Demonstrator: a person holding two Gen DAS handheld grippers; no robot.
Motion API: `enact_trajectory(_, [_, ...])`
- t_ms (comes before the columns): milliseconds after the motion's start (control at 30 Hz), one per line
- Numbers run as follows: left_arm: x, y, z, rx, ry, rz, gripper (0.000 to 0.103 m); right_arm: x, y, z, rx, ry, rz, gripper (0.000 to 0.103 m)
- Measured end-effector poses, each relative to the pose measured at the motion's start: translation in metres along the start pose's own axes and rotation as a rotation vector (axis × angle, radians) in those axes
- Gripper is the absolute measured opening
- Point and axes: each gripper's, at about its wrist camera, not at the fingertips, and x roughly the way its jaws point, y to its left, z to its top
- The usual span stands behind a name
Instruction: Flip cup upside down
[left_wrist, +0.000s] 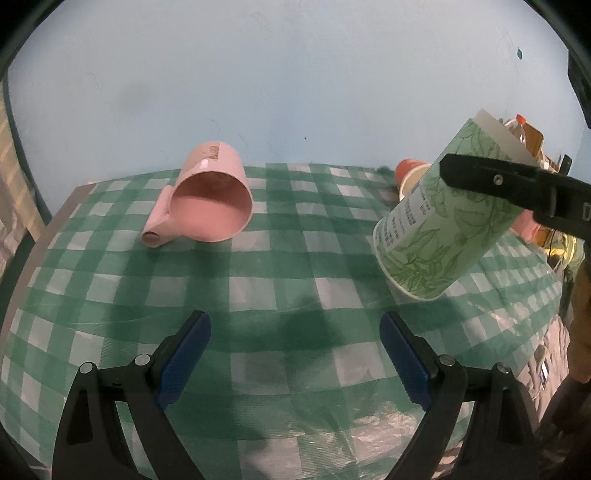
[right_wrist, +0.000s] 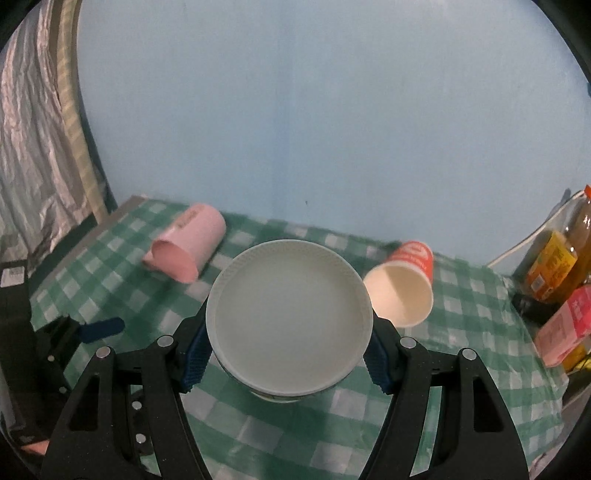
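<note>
A green leaf-print paper cup (left_wrist: 439, 229) is held tilted in the air, rim down, at the right of the left wrist view. My right gripper (right_wrist: 288, 354) is shut on it; in the right wrist view I see its white base (right_wrist: 288, 317) between the blue pads (right_wrist: 194, 356). One black finger (left_wrist: 513, 184) of that gripper crosses the cup in the left wrist view. My left gripper (left_wrist: 295, 354) is open and empty above the green checked tablecloth (left_wrist: 258, 288).
A pink mug (left_wrist: 210, 199) lies on its side at the back left, also in the right wrist view (right_wrist: 186, 245). A red and white paper cup (right_wrist: 404, 284) lies on its side at the back right. Bottles and cartons (right_wrist: 557, 280) stand at the right edge.
</note>
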Motion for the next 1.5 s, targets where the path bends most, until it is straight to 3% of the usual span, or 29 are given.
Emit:
enact_trajectory(467, [-0.005,-0.010,-0.003,0.023,-0.013,0.007,0.094,0.023,0.004,-0.015,-0.027,0.078,-0.010,0.071])
enact_trajectory(533, [-0.006,-0.011,-0.003,0.025,-0.016,0.007,0.094,0.024,0.005,-0.015,-0.025,0.085,-0.004,0.082])
enact_trajectory(700, [-0.010,-0.014,-0.004,0.033,-0.038,0.008,0.094,0.019,0.003,-0.013,-0.021,0.052,-0.005,0.087])
enact_trajectory(900, [-0.021,-0.020,-0.005,0.038,-0.079,0.003,0.094,-0.007,-0.002,-0.008,0.002,-0.038,-0.013,0.088])
enact_trajectory(1233, [-0.049,-0.036,-0.015,0.057,-0.184,0.017,0.094,-0.088,-0.005,-0.039,0.034,-0.322,-0.085,0.091])
enact_trajectory(1500, [-0.063,-0.045,-0.029,0.060,-0.254,0.038,0.095,-0.101,-0.010,-0.079,0.033,-0.344,-0.137,0.091])
